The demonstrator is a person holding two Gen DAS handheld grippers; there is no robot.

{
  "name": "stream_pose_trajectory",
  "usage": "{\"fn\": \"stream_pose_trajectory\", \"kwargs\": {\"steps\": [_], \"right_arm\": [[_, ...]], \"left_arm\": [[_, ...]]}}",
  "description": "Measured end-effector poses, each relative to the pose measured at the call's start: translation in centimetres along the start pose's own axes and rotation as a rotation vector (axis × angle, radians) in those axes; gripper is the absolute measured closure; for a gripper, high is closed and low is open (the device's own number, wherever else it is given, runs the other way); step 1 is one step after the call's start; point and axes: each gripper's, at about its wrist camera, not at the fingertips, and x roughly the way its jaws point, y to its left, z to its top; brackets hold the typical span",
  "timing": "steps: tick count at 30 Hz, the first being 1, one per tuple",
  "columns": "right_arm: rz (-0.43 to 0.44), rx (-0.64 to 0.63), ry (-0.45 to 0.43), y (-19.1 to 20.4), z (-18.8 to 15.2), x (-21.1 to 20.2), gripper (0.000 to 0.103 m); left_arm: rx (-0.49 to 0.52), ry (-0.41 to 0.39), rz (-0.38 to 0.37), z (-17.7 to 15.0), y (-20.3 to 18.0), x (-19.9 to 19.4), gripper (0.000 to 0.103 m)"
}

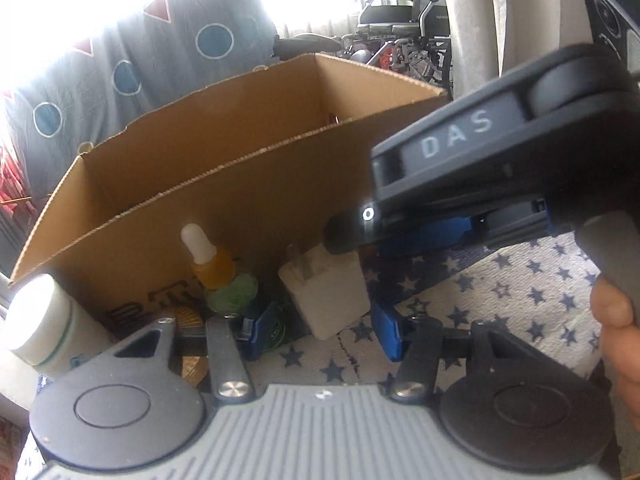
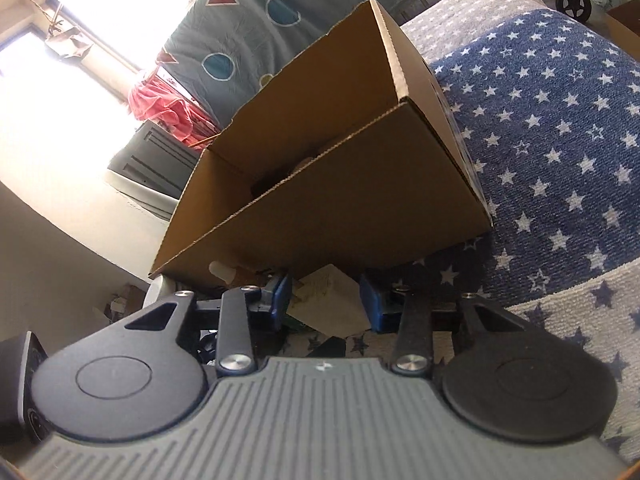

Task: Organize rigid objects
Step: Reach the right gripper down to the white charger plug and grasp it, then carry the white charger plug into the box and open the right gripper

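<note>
Now reaching for a pickup: right gripper [image 2: 325,303] low, jaws apart, straddling white charger block [image 2: 329,304] at 12 o'clock without clamping. Left gripper [image 1: 316,326] likewise spread, block just ahead at 12. Dropper bottle [image 1: 210,260] at 11, white jar [image 1: 38,322] at 9. Beyond, cardboard box [image 1: 224,168]. Next, probably: close on block, lift over near wall.

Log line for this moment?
right claw: open, straddling charger | left claw: open, near charger | box: upright behind | dropper bottle: outside box
</note>
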Motion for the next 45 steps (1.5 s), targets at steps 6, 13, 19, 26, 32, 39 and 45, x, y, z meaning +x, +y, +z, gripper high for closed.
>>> {"fn": "stream_pose_trajectory", "kwargs": {"steps": [6, 13, 19, 26, 32, 39, 45], "right_arm": [[-0.006, 0.016, 0.025, -0.4, 0.2, 1.8, 0.072], [0.002, 0.019, 0.026, 0.0, -0.1, 2.5, 0.074], [-0.016, 0.007, 0.019, 0.7, -0.6, 1.7, 0.075], [-0.035, -0.016, -0.038, 2.4, -1.5, -1.2, 0.075], [-0.044, -0.068, -0.120, 5.2, -1.6, -4.6, 0.075], [0.002, -0.162, -0.222, 9.6, -0.6, -8.1, 0.074], [0.064, -0.246, -0.236, 12.8, 2.4, -7.9, 0.074]], "left_arm": [[-0.007, 0.009, 0.007, 0.3, -0.3, 1.0, 0.051], [-0.021, 0.004, 0.005, 0.4, -0.3, 1.6, 0.054], [-0.018, -0.007, -0.002, 0.1, -0.7, 0.6, 0.055], [-0.014, -0.077, -0.030, 0.3, -0.7, -2.8, 0.055], [0.001, -0.173, -0.024, 1.1, -0.5, -6.5, 0.056], [0.002, -0.289, 0.038, 3.0, 0.7, -10.3, 0.056], [-0.031, -0.291, 0.093, 5.8, 3.0, -10.7, 0.056]]}}
